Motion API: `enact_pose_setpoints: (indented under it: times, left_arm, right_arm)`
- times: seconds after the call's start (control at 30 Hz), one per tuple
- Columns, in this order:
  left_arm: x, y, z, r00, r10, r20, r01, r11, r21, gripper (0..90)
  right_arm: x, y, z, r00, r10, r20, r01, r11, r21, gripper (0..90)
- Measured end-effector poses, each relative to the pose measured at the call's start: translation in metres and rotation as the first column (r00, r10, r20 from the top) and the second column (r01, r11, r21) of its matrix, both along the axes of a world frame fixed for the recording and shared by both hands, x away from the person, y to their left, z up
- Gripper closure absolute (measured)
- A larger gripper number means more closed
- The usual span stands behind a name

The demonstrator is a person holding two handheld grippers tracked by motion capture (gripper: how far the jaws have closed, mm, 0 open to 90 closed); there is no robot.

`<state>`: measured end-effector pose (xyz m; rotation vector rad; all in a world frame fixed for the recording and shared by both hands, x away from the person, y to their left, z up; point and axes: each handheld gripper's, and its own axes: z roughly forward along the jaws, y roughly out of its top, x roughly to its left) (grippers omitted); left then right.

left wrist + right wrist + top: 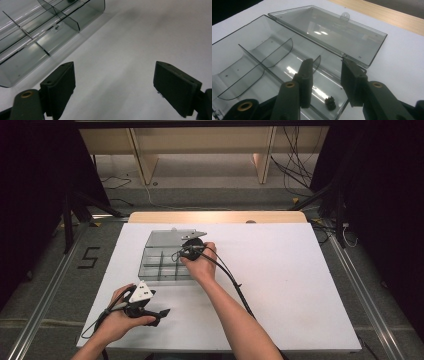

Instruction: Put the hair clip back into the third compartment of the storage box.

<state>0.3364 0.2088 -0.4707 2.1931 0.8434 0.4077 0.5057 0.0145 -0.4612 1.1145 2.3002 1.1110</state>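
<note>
The right gripper (327, 82) hangs over the near right corner of the clear organiser box (249, 50), and its jaws stand partly apart with nothing between them. A small dark part (330, 103) lies on the floor of that corner compartment, just below the jaws and close to the box wall. The lid (329, 32) of the box lies open flat behind it on the white table (280, 270). The left gripper (113, 87) rests low over the table beside the box, its jaws wide apart and empty. The risk from here is probably that a jaw catches the thin box wall or a divider (277, 53) when the hand withdraws, which would drag the light box and roll the part out of its place. No brand or label can be read on the box; the only writing is a figure "5" (89, 257) marked on the floor to the left of the table.
</note>
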Motion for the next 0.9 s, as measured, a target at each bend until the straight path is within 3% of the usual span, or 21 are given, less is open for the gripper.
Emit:
enact_pose_setpoints:
  times: [0.43,0.9]
  left_arm:
    - [0.0,0.0,0.0,1.0,-0.001,-0.002,0.001,1.0,0.004,17.6]
    - [0.0,0.0,0.0,1.0,0.004,-0.002,-0.004,1.0,-0.001,17.7]
  right_arm:
    - [-0.009,-0.011,0.008,1.0,0.005,0.004,-0.005,0.9988,0.05,52.3]
    - [-0.02,-0.026,0.013,0.9996,0.026,-0.007,-0.025,0.9978,0.062,45.0]
